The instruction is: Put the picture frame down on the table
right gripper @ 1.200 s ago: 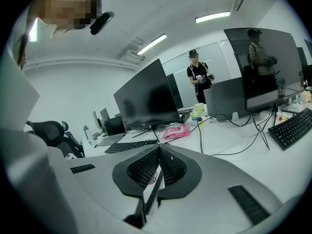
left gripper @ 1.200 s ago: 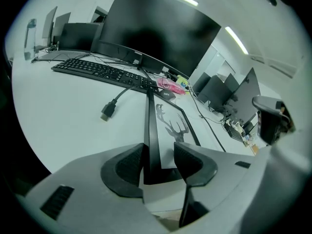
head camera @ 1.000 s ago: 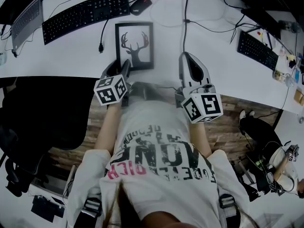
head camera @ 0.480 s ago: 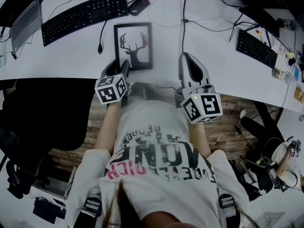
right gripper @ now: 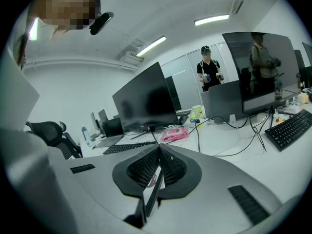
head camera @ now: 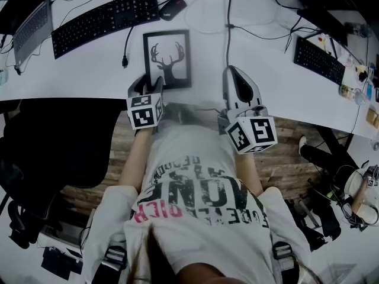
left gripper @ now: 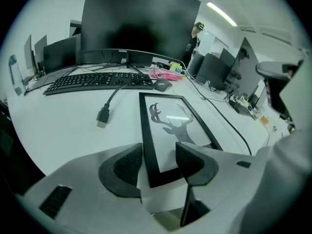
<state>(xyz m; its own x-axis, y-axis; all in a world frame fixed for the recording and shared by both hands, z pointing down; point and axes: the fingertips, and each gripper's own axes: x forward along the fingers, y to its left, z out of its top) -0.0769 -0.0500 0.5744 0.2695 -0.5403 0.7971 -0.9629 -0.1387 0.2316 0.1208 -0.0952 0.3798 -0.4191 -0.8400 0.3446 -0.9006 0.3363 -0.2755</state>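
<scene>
The black picture frame point(head camera: 167, 58) with a deer silhouette lies flat on the white table point(head camera: 77, 70), just in front of the person. My left gripper point(head camera: 151, 86) points down at its near left corner. In the left gripper view the frame point(left gripper: 170, 126) runs between the two pads point(left gripper: 127, 165), whose jaws have just been opening; they stand apart and do not press on it. My right gripper point(head camera: 235, 78) rests over the table edge to the right of the frame, apart from it. Its jaws point(right gripper: 157, 152) are shut tip to tip with nothing in them.
A black keyboard point(head camera: 106, 19) and a mouse point(head camera: 174, 6) lie behind the frame. A cable plug point(head camera: 125, 59) lies to its left, and another cable point(head camera: 228, 34) runs along its right. A second keyboard point(head camera: 320, 61) is far right, a black chair point(head camera: 53, 141) near left.
The left gripper has rolled about its own axis, so its marker cube now faces up squarely, and its jaws stand wider. The frame and the right gripper have stayed put.
</scene>
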